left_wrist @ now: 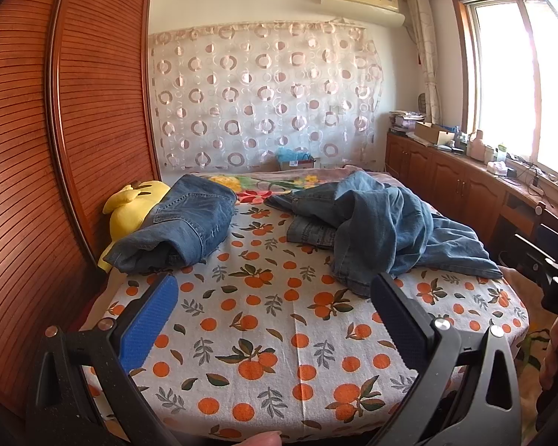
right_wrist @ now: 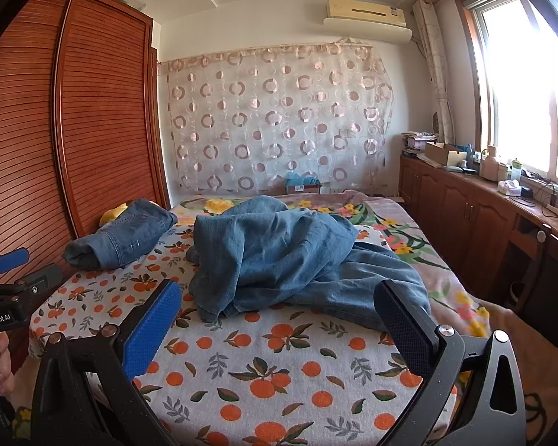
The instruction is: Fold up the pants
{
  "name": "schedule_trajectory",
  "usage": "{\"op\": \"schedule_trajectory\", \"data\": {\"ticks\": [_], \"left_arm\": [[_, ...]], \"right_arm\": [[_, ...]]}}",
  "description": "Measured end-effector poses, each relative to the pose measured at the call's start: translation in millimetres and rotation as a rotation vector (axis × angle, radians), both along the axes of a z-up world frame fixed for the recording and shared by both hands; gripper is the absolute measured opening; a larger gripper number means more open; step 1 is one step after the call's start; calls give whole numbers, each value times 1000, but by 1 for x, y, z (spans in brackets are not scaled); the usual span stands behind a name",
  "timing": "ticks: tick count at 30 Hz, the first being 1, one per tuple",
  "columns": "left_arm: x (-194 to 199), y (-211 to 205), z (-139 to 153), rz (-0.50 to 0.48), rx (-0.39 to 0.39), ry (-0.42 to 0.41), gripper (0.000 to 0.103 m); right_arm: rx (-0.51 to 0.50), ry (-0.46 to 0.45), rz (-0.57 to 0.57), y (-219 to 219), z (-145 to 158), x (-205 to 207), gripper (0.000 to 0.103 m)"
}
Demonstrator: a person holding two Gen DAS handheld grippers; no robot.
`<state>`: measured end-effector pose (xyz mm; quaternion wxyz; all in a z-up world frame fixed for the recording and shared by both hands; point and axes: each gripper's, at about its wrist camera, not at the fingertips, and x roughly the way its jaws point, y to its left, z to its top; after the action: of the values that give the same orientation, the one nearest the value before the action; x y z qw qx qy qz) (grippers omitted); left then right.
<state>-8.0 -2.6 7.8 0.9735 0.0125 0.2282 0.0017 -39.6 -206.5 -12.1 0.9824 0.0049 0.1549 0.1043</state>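
Note:
A crumpled pile of blue jeans (left_wrist: pixel 383 234) lies on the right half of the bed, also seen in the right wrist view (right_wrist: pixel 294 260). A folded pair of jeans (left_wrist: pixel 182 223) rests at the left against a yellow plush toy (left_wrist: pixel 134 204); it also shows in the right wrist view (right_wrist: pixel 126 234). My left gripper (left_wrist: pixel 275 297) is open and empty, above the orange-print sheet (left_wrist: pixel 271 334), short of the pile. My right gripper (right_wrist: pixel 279 304) is open and empty, just in front of the pile's near edge. The left gripper shows at the left edge of the right wrist view (right_wrist: pixel 7 271).
A wooden wardrobe (left_wrist: pixel 74 111) stands along the bed's left side. A wooden cabinet (left_wrist: pixel 465 178) with clutter runs under the window at right. A floral blanket (right_wrist: pixel 390 223) covers the far right of the bed. A patterned curtain (left_wrist: pixel 264 100) hangs behind.

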Motion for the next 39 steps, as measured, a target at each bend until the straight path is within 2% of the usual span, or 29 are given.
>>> {"op": "schedule_trajectory", "data": {"ticks": [39], "left_arm": [[-1, -2, 1, -7, -5, 2, 103]], "right_arm": [[2, 2, 3, -2, -2, 0, 103]]}}
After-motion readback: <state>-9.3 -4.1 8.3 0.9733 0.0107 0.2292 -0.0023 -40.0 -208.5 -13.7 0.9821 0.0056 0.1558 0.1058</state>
